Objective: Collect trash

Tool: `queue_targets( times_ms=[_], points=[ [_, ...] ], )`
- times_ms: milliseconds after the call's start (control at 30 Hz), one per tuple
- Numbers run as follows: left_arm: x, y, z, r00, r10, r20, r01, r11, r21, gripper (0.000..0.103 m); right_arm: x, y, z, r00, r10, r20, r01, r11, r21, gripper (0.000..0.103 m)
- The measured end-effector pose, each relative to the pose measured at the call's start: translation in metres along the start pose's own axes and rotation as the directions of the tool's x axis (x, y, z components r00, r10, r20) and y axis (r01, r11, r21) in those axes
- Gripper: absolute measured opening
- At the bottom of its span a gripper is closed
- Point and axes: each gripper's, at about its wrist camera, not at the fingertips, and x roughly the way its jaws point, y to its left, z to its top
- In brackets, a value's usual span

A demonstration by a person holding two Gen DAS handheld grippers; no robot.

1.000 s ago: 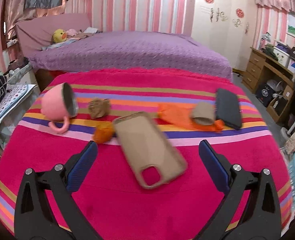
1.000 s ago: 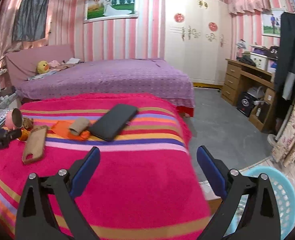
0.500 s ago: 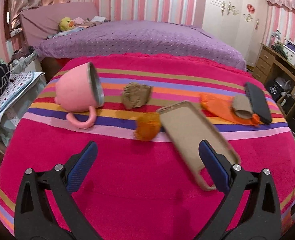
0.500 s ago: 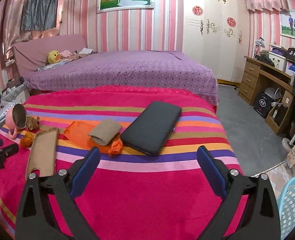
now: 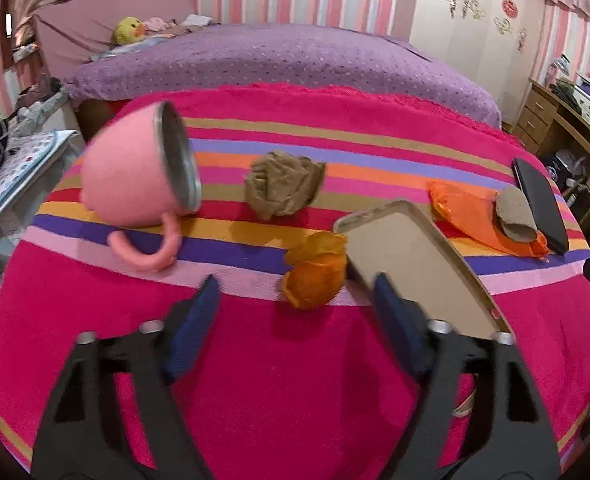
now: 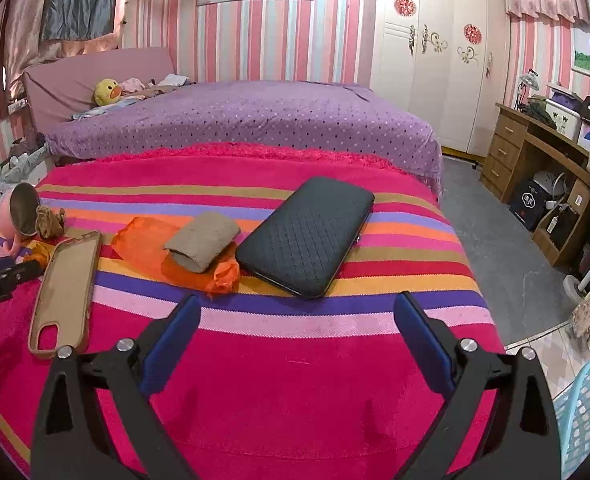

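Left wrist view: the left gripper (image 5: 295, 296), wide a second ago, is closing with nothing yet between its pads, and has come nearer the orange crumpled wrapper (image 5: 315, 274) lying just beyond its tips, against the phone case (image 5: 411, 264), so a first pick-up seems under way. Right gripper (image 6: 297, 312) hangs wide and empty over the bare near edge of the striped blanket (image 6: 287, 380); the blue basket (image 6: 587, 416) stands off its right corner.
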Motion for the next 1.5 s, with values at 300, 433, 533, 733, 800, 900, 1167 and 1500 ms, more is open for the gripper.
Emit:
queue_targets(
  times_ms=[300,433,533,733,800,900,1167,1500],
  points=[
    [0.0,-0.002,-0.001,0.999,-0.053,-0.005,0.053,0.998,0.015,0.027,0.002,0.002,-0.002,1.0,0.024,-0.002,-0.024,1.0,0.005,0.095],
    [-0.009,0.005,-0.002,0.999,-0.044,0.015,0.043,0.999,0.015,0.025,0.002,0.01,-0.002,1.0,0.027,-0.001,-0.027,0.999,-0.018,0.095],
    [-0.017,0.01,-0.004,0.999,-0.03,0.023,0.029,1.0,0.01,0.025,0.007,0.022,0.001,0.999,0.045,-0.01,-0.045,0.998,-0.039,0.095],
    [-0.028,0.021,0.003,0.998,0.011,0.069,-0.012,1.0,0.007,0.025,0.023,0.052,0.018,0.997,0.07,-0.015,-0.071,0.993,-0.094,0.095],
    [-0.029,0.026,0.004,0.997,0.02,0.072,-0.02,1.0,0.002,0.025,0.035,0.065,0.027,0.996,0.081,-0.033,-0.084,0.99,-0.113,0.095],
    [-0.028,0.033,0.005,0.997,0.033,0.068,-0.032,0.999,-0.015,0.025,0.054,0.08,0.039,0.995,0.067,-0.072,-0.077,0.987,-0.142,0.094],
    [-0.031,0.043,0.007,0.996,0.041,0.074,-0.038,0.998,-0.042,0.025,0.087,0.088,0.042,0.984,0.066,-0.166,-0.088,0.988,-0.128,0.059],
    [-0.043,0.034,0.0,0.995,0.039,0.091,-0.038,0.999,-0.02,0.025,0.03,0.07,0.029,0.995,0.085,-0.049,-0.09,0.99,-0.112,0.055]
  ],
)
